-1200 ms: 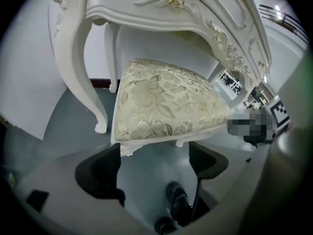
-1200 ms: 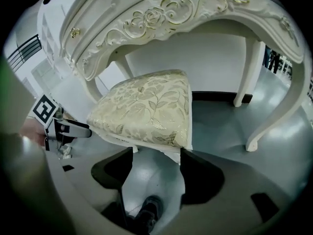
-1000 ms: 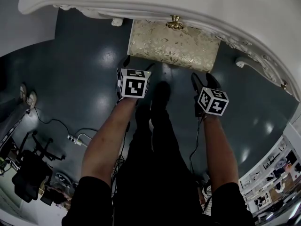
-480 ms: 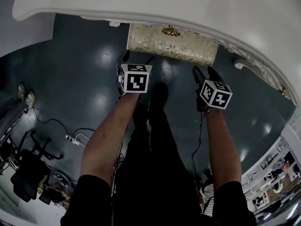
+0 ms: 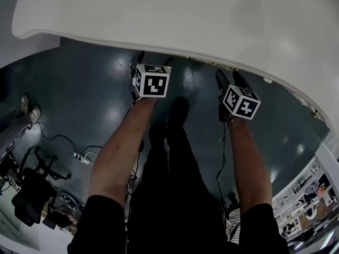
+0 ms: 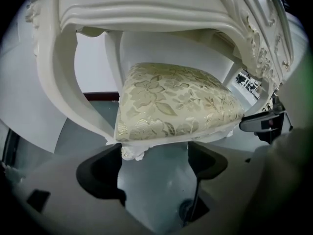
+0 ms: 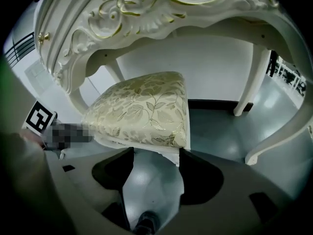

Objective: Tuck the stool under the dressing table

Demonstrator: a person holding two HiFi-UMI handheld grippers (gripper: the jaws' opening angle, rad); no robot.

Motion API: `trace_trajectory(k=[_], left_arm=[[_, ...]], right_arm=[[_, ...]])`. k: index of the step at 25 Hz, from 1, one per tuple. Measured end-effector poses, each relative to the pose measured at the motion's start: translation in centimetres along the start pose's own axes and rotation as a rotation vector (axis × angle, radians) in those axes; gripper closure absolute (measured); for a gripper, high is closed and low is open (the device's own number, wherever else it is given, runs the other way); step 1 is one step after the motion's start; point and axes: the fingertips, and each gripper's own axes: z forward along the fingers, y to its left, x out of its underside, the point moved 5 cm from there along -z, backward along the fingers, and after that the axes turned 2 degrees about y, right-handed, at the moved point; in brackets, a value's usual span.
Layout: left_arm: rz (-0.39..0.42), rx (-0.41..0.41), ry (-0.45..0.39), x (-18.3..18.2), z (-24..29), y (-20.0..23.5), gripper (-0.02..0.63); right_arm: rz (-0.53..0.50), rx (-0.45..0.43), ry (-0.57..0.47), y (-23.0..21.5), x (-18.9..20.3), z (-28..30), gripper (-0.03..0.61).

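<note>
The stool (image 6: 171,104) has a cream floral cushion and white carved frame. It stands beneath the white dressing table (image 6: 146,13), and in the head view the tabletop (image 5: 185,20) hides it. In the left gripper view my left gripper (image 6: 154,163) is open, its tips at the stool's front rail by the carved corner. My right gripper (image 7: 155,168) is also open, with the near corner of the stool (image 7: 142,109) just ahead of its jaws. In the head view both cubes sit at the tabletop's edge, the left gripper (image 5: 153,62) and the right gripper (image 5: 228,79).
Curved table legs (image 7: 279,136) stand to the right of the stool, another leg (image 6: 63,92) to its left. The floor is glossy dark grey. A power strip with cables (image 5: 85,156) and an office chair (image 5: 32,194) lie behind on the left, shelving (image 5: 312,194) on the right.
The stool has slid forward under the table and is gone from the head view. Both grippers moved forward with it to the tabletop's edge.
</note>
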Motion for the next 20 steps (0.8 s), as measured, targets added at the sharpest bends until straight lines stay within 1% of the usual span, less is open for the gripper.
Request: trace_trajectory(k=[4,8,10,13,14,17,18,19,20], left_arm=[[-0.018,-0.001,-0.025,-0.1,-0.2,-0.1,0.184],[-0.039,-0.010,-0.034,-1.2,0.3,0.4,0.184],[-0.037,-0.020,-0.023,-1.6,0.8,1.0,0.184],[-0.027,-0.026,0.033,-1.1,2.0,1.5,0.184],[-0.016,-0.006,0.016,-1.5,2.4,1.3,0.184],[0.030,0.092,-0.169,-5.2,3.1,0.1,0.184],[0.035,0.108,-0.206,-5.9,3.1,0.0,0.184],[0.036,0.113,-0.216,-6.3,3.1,0.1,0.184],[0.032,0.107,-0.199,-6.2,3.0,0.3,0.184]], right_arm=[[0.002,0.018,-0.025,-0.1,-0.9,0.1,0.270],[-0.013,-0.021,-0.014,0.1,-1.4,0.4,0.270],[-0.024,-0.038,-0.011,0.4,-1.2,0.7,0.270],[-0.022,-0.043,-0.024,0.7,-1.4,1.1,0.270],[-0.015,-0.038,-0.029,0.7,-1.5,1.4,0.270],[0.004,-0.022,-0.044,0.8,-2.3,2.0,0.270],[0.004,-0.016,-0.049,0.9,-2.6,2.1,0.270],[-0.001,-0.011,-0.054,0.9,-3.0,2.3,0.270],[-0.006,-0.006,-0.057,0.9,-3.3,2.3,0.270]])
